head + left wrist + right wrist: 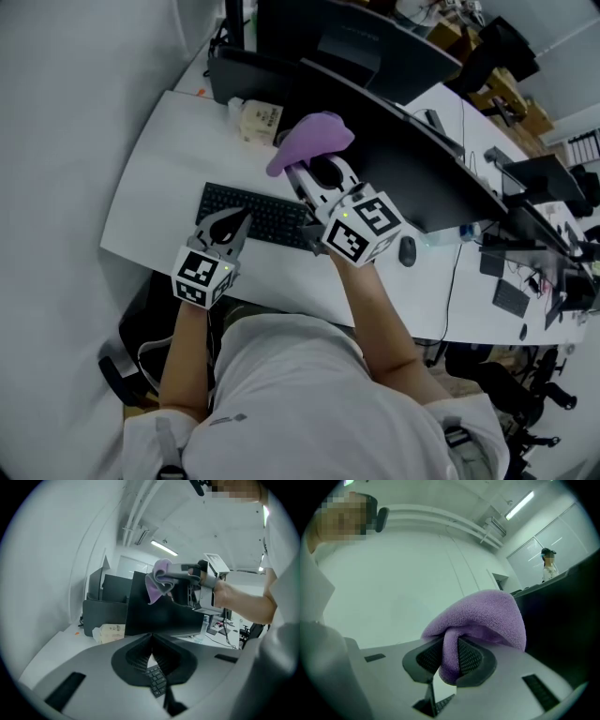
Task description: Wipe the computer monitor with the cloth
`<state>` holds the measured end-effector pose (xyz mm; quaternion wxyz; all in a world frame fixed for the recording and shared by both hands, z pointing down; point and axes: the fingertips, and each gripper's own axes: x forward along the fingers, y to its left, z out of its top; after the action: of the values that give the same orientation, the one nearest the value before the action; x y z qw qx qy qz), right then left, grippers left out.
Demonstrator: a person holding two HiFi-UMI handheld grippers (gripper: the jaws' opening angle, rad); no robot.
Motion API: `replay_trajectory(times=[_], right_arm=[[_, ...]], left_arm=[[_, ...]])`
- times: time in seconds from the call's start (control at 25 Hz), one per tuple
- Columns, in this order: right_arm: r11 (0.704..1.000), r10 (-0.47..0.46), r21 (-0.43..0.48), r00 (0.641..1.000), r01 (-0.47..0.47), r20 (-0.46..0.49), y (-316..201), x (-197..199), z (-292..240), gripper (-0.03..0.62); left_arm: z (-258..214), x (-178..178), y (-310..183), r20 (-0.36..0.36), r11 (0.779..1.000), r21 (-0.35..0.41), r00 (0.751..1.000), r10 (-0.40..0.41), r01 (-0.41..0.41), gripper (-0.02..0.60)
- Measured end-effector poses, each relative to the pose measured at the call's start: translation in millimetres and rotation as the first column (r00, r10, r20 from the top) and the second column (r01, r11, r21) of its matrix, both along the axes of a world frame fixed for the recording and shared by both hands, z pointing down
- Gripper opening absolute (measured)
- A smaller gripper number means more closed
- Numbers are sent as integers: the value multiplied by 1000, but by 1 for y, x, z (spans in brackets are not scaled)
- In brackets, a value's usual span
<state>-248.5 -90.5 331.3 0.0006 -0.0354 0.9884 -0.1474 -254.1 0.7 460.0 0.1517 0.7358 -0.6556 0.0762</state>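
Observation:
A purple cloth is bunched in my right gripper, which is shut on it; in the right gripper view the cloth folds over the jaws beside the dark monitor. The wide black monitor stands across the white desk, and the cloth is held up near its left end. From the left gripper view the cloth hangs at the monitor's top edge. My left gripper hovers over the black keyboard, jaws shut with nothing between them.
A small tissue pack lies on the desk behind the keyboard. A mouse and a water bottle sit to the right. More monitors and cluttered desks stand behind. A white wall runs along the left.

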Motion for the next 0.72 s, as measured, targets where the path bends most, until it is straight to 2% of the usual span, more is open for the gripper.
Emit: replay_trajectory(times=[0.52, 0.72], right_arm=[[987, 61, 157, 978, -29, -199, 15, 112, 59, 67], [985, 89, 164, 967, -51, -237, 17, 154, 75, 67]], left_arm=[[-22, 59, -5, 11, 999, 39, 1000, 15, -15, 0], [-24, 85, -6, 18, 999, 41, 999, 34, -35, 0]])
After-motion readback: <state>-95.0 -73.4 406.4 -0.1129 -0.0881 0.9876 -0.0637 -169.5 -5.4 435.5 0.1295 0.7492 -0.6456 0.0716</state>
